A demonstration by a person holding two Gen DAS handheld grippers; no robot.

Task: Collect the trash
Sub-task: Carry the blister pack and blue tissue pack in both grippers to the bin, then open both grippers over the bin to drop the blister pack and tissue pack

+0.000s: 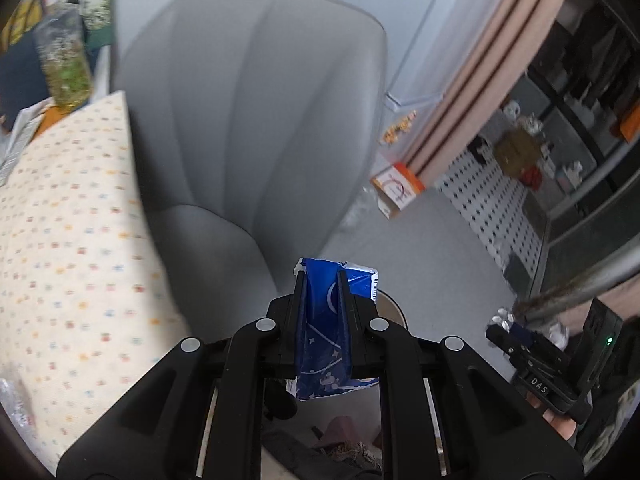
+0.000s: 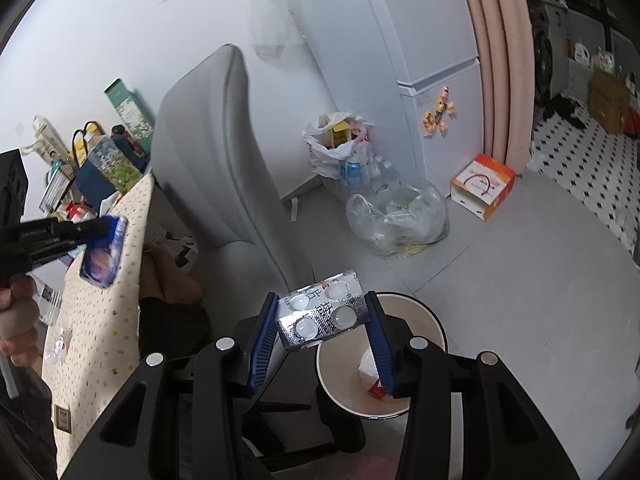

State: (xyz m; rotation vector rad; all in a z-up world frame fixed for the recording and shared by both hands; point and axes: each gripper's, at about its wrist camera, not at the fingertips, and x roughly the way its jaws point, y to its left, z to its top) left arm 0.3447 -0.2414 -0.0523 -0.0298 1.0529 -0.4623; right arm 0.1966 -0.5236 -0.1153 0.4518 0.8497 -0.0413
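My left gripper [image 1: 322, 276] is shut on a blue printed wrapper [image 1: 326, 332] and holds it in the air in front of the grey chair [image 1: 256, 112]; it also shows in the right wrist view [image 2: 106, 232] above the table edge. My right gripper [image 2: 322, 300] is shut on a silver pill blister pack [image 2: 322, 316] and holds it above the rim of a white paper bin [image 2: 424, 320] on the floor. A crumpled white and red scrap [image 2: 372, 376] lies in the bin. The right gripper also shows at the right of the left wrist view [image 1: 504, 322].
A table with a dotted cream cloth [image 1: 72, 248] stands at the left, with bags and boxes at its far end. On the floor are a clear plastic bag [image 2: 400, 216], a full white trash bag [image 2: 340, 144] and an orange and white box [image 2: 482, 186]. A white fridge [image 2: 432, 60] stands behind.
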